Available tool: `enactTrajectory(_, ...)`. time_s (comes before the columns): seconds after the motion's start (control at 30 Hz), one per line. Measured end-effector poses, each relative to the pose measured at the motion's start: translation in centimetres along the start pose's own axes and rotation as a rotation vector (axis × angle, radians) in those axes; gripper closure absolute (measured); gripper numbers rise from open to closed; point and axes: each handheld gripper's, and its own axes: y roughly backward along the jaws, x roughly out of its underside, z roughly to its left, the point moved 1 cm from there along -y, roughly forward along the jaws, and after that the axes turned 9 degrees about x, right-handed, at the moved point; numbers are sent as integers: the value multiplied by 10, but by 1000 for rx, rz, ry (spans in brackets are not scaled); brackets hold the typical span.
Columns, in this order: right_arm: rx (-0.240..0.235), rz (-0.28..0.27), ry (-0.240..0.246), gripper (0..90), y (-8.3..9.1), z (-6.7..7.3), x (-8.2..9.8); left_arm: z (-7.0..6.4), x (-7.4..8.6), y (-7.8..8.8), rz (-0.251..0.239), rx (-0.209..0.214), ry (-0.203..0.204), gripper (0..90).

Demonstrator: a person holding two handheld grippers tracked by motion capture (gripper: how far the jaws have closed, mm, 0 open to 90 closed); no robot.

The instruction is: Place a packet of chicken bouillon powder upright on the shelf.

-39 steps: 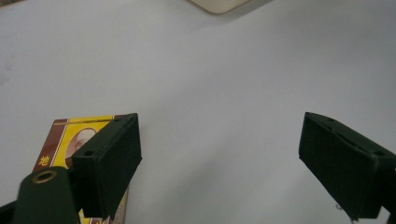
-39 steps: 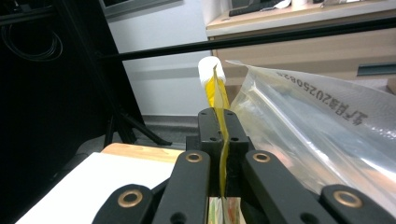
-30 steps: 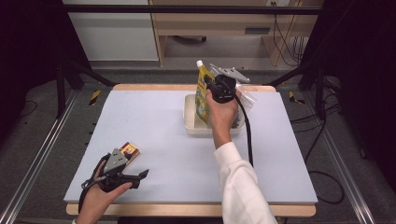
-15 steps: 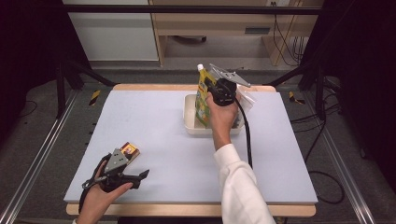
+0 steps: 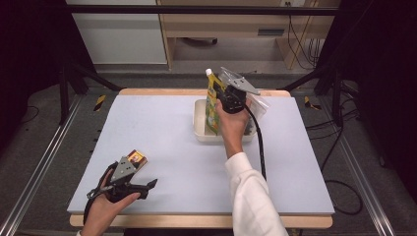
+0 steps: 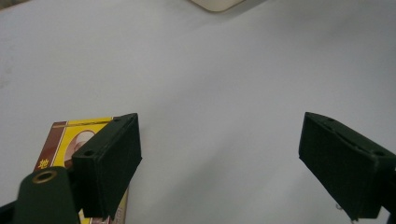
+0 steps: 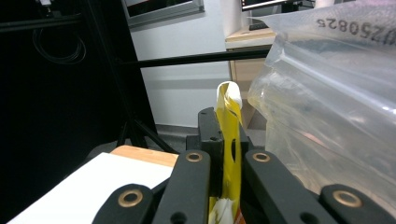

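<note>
Showing the high view: right tool [image 5: 227, 88] grips a yellow pouch [image 5: 213, 105] upright above the tray [image 5: 199, 129] at the tabletop's [image 5: 172, 128] far side; left tool [image 5: 142, 186] rests at the near left, beside a small box [image 5: 136, 158]. Left gripper view: jaws wide apart, nothing between, box [image 6: 63, 140] under one jaw. Right gripper view: jaws clamped on the pouch [image 7: 229, 140], a clear bag [image 7: 327, 107] alongside.

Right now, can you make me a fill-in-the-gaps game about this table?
1. The right tool is shut on a ____ pouch.
2. The pouch hangs over a cream ____.
3. The left tool has its jaws ____.
4. The small box lies beside the ____ tool.

Missing words: yellow, tub, open, left
</note>
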Motion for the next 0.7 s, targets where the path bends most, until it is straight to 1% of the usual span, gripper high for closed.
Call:
enactTrajectory(0.07, 2, -2, 14, 900, 0, -1, 0, 0, 0, 0, -1, 1, 0, 129)
enactTrajectory(0.23, 2, 5, 16, 900, 1, -2, 1, -1, 0, 0, 2, 2, -2, 128)
enactTrajectory(0.3, 1, 8, 25, 900, 0, -1, 0, -1, 0, 0, 2, 2, -2, 129)
enactTrajectory(0.5, 1, 21, 14, 900, -1, 0, -2, 0, 0, 0, -2, 1, 0, 129)
enactTrajectory(0.7, -2, 42, 25, 900, 0, 3, -5, 0, -1, 0, -1, 2, -1, 129)
